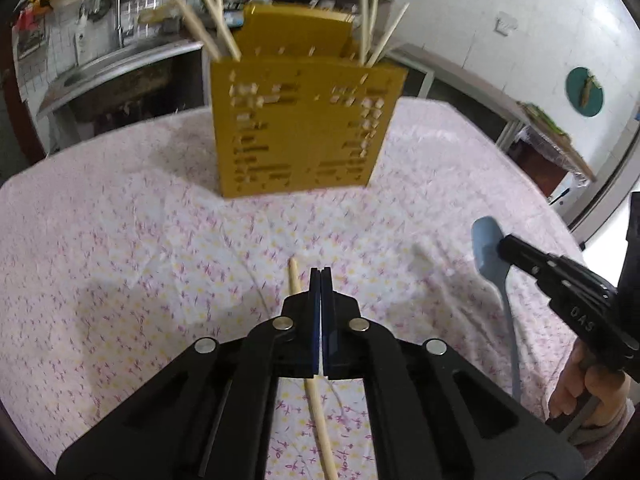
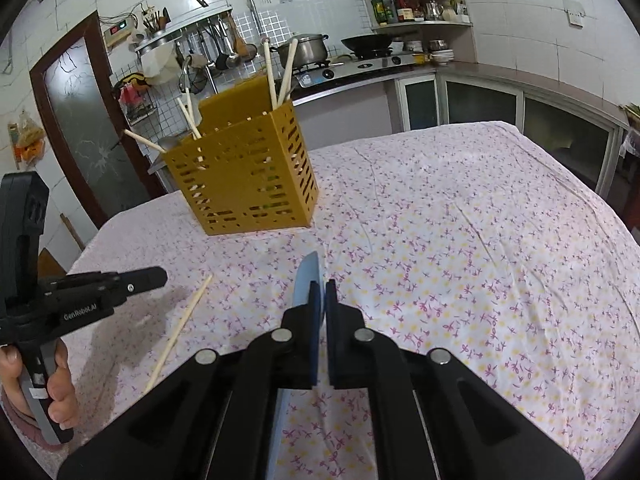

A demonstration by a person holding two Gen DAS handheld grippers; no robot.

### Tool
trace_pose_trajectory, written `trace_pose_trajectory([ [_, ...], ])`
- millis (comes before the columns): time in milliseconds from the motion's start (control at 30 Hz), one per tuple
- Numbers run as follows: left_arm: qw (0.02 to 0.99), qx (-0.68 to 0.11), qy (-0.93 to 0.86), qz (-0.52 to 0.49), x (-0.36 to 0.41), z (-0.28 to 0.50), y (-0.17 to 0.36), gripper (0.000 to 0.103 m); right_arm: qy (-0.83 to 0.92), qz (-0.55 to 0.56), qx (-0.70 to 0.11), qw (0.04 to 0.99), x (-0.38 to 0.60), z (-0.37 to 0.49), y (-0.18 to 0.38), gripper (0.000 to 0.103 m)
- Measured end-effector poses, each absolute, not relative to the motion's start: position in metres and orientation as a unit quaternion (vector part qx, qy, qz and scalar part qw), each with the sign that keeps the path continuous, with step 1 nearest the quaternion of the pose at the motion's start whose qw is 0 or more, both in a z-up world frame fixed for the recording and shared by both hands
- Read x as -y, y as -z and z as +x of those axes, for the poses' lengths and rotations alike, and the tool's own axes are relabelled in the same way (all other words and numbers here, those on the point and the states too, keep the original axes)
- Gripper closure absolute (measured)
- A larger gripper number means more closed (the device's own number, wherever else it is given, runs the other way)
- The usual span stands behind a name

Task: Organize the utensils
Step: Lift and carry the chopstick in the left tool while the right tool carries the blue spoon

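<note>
At lower centre, left gripper (image 1: 321, 276) clamps a light, stiff chopstick (image 1: 294, 276) mid-shaft; right gripper (image 2: 322, 288) pinches a slippery blue spatula (image 2: 306, 280) near its blade

A home kitchen. Along the far wall, white wall tiles (image 2: 520, 20) rise behind a countertop (image 2: 400, 70) carrying a gas stove (image 2: 360, 65), on which stand a lidded steel pot (image 2: 306, 49) and a dark wok (image 2: 366, 42). A corner shelf (image 2: 416, 2) at far right holds bottles and a kettle. At far left, ladles and other cooking tools hang from a rail (image 2: 192, 30) over a steel sink (image 1: 92, 70). Nearer stands a table under a floral tablecloth (image 2: 460, 240), with a yellow slotted utensil caddy (image 2: 244, 180) holding chopsticks. A wooden door with frosted glass (image 2: 80, 120) is at left.
</note>
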State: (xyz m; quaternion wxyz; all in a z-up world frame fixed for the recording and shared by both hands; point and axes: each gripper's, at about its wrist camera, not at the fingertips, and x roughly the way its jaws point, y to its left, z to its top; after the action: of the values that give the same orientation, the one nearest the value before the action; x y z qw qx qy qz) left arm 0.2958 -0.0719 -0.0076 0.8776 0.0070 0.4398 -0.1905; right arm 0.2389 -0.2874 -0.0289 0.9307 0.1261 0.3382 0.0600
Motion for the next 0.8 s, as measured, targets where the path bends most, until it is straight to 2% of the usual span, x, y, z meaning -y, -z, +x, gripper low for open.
trace_pose_trajectory([
  [100, 0.859, -0.479, 0.179, 0.009, 0.075, 0.305, 0.03, 0.103, -0.062, 0.126, -0.349, 0.927, 0.286, 0.241, 0.037, 0.1],
  [233, 0.856, -0.489, 0.17, 0.005, 0.074, 0.31, 0.04, 0.103, -0.067, 0.123, -0.344, 0.928, 0.285, 0.24, 0.036, 0.1],
  [333, 0.851, -0.498, 0.165, 0.01, 0.076, 0.313, 0.045, 0.095, -0.065, 0.127, -0.352, 0.925, 0.287, 0.242, 0.041, 0.1],
  [667, 0.846, -0.509, 0.156, 0.038, 0.091, 0.323, 0.051, 0.097, -0.065, 0.14, -0.354, 0.922, 0.29, 0.241, 0.044, 0.1],
  [800, 0.849, -0.502, 0.165, 0.012, 0.084, 0.323, 0.042, 0.099, -0.063, 0.14, -0.344, 0.926, 0.29, 0.239, 0.035, 0.1],
])
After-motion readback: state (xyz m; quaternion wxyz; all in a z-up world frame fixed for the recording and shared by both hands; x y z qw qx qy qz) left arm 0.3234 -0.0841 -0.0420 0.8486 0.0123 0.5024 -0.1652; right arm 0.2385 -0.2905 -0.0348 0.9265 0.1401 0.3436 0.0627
